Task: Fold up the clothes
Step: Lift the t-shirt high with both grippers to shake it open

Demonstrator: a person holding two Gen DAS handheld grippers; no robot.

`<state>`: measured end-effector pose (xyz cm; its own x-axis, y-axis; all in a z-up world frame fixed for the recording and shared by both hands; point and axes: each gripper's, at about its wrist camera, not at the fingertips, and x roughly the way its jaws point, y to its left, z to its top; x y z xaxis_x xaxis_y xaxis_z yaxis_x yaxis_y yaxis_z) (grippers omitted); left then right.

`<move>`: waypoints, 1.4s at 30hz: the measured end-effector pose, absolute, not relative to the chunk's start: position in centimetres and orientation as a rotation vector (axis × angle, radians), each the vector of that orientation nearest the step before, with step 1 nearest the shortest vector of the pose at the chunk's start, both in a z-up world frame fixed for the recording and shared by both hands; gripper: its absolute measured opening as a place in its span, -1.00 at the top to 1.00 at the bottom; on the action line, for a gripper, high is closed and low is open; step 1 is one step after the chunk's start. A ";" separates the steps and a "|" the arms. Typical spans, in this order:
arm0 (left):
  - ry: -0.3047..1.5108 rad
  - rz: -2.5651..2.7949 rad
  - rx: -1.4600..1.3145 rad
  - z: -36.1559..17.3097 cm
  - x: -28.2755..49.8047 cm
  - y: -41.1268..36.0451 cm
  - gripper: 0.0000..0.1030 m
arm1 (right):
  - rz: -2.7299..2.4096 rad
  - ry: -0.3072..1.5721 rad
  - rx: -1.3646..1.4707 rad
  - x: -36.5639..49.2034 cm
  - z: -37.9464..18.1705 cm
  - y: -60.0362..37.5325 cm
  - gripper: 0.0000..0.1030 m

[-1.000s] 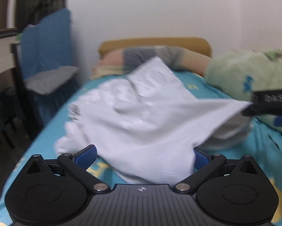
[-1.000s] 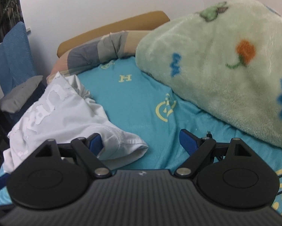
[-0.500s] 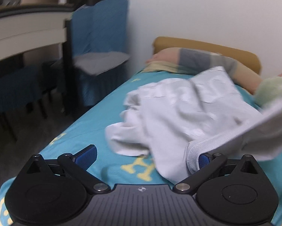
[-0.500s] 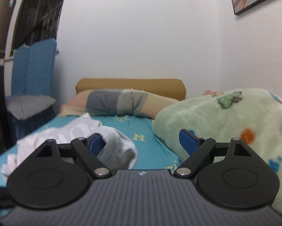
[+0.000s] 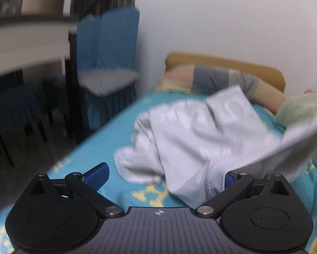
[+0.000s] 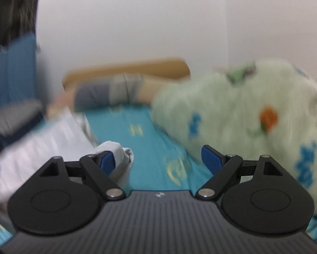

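A white garment (image 5: 200, 135) lies crumpled on the turquoise bed sheet (image 5: 107, 131). My left gripper (image 5: 164, 175) is open; the garment's ribbed hem drapes over its right finger (image 5: 229, 178). From there the cloth stretches up to the right edge. In the right wrist view the same garment (image 6: 52, 139) is at the left. My right gripper (image 6: 158, 160) is open, with cloth bunched over its left finger (image 6: 106, 160). Both views are blurred.
A fluffy green blanket (image 6: 253, 122) fills the bed's right side. A striped pillow (image 5: 221, 80) and a wooden headboard (image 5: 221, 61) are at the far end. A blue-covered chair (image 5: 107, 63) and a desk (image 5: 27, 42) stand left of the bed.
Both grippers have moved, and both views are now blurred. The left view has swung a little further left. The right view has tilted down toward the bed. The garment still hangs on one finger of each.
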<state>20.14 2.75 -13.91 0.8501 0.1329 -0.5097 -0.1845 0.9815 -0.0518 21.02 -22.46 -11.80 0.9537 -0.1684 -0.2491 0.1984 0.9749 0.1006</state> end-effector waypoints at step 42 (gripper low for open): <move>-0.475 0.248 -0.223 38.6 -12.7 5.6 -1.00 | -0.015 -0.452 0.129 -9.7 36.0 -23.9 -0.70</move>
<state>-12.66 5.62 38.60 0.8601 0.2862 0.4223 -0.1832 0.9459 -0.2679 -9.69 -23.94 35.95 0.8994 -0.0435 0.4349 -0.0139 0.9917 0.1279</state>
